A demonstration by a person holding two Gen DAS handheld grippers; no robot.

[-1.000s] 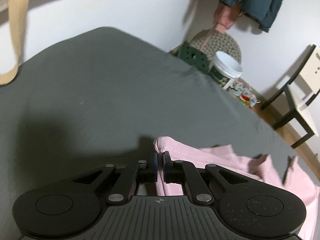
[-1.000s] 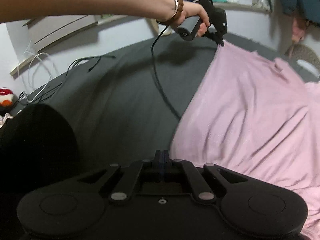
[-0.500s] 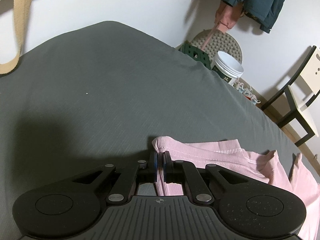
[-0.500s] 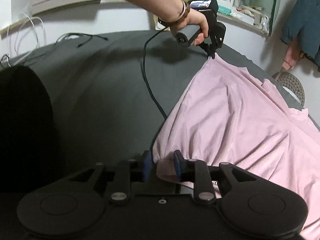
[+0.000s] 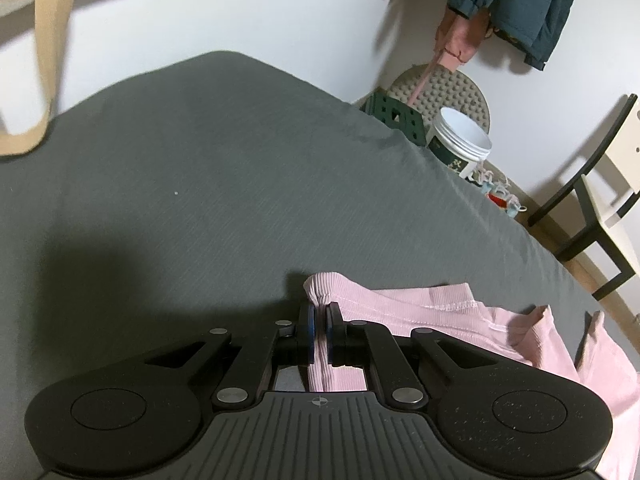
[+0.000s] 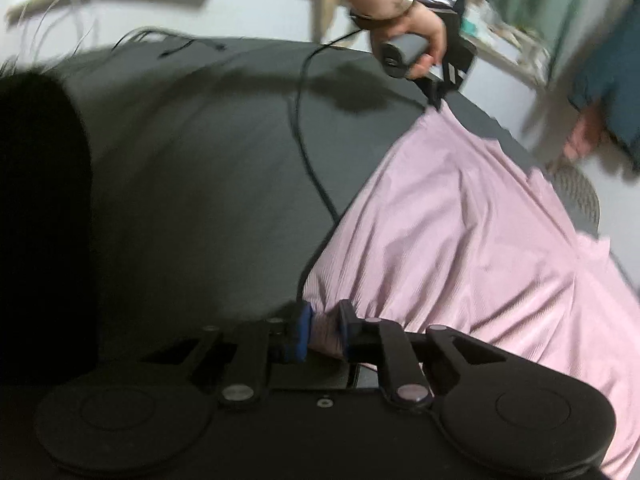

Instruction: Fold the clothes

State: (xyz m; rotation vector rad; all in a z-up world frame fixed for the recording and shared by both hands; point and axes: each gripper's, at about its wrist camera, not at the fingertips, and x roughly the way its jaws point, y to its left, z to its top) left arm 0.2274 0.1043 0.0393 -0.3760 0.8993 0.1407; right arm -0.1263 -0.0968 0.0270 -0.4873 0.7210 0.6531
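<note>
A pink ribbed garment (image 6: 460,240) lies spread over the dark grey bed sheet (image 6: 200,180). My right gripper (image 6: 324,330) sits at its near corner, where pink cloth is bunched between the blue pads and pinched by the fingers. At the far corner, a hand holds my left gripper (image 6: 438,100), which pinches the cloth and lifts it off the bed. In the left wrist view, the left gripper (image 5: 319,322) is shut on a hemmed pink edge (image 5: 400,300), with the rest of the garment trailing right.
A black cable (image 6: 304,140) runs across the sheet beside the garment. Off the bed's far side stand a white jar (image 5: 460,140), a green stool (image 5: 394,114) and a black-framed chair (image 5: 592,208). A teal jacket (image 5: 516,0) hangs on the wall. A dark mass (image 6: 40,220) fills the left.
My right gripper went from shut and empty to open, then closed on the garment's near corner. My left gripper kept its hold on the far corner, and the cloth between them has pulled tighter.
</note>
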